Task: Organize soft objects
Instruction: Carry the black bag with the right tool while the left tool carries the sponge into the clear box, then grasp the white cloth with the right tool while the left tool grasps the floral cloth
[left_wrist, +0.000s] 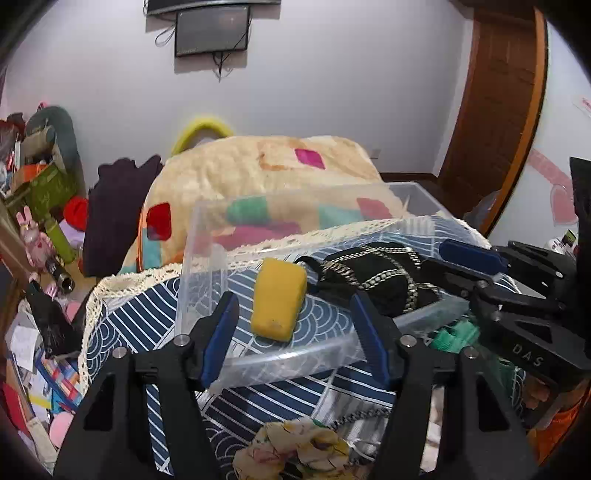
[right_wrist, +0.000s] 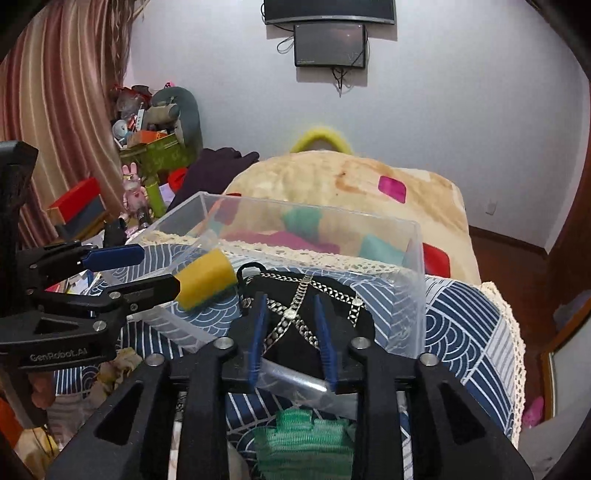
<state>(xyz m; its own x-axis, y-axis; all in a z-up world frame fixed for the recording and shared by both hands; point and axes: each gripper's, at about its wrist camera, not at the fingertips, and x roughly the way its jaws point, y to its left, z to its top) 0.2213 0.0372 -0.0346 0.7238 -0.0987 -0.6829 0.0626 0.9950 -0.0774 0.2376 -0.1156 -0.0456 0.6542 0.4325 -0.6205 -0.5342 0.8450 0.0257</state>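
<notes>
A clear plastic bin (left_wrist: 199, 266) (right_wrist: 415, 295) stands on a blue patterned cloth. Inside lie a yellow sponge (left_wrist: 277, 298) (right_wrist: 205, 277) and a black pouch with metal chains (left_wrist: 376, 280) (right_wrist: 295, 306). My left gripper (left_wrist: 293, 317) is open over the bin's near rim, its fingers on either side of the sponge without touching it. My right gripper (right_wrist: 290, 317) has its fingers on either side of the black pouch, partly closed; whether the pads press it is unclear. In front of the bin lie a floral cloth (left_wrist: 295, 446) and a green knitted piece (right_wrist: 306, 439).
A folded patchwork blanket (left_wrist: 258, 173) (right_wrist: 351, 184) rises behind the bin. A dark garment (left_wrist: 114, 210) lies to its left. Cluttered boxes and toys (left_wrist: 40, 206) fill the left side. A wooden door (left_wrist: 498, 110) stands at the right.
</notes>
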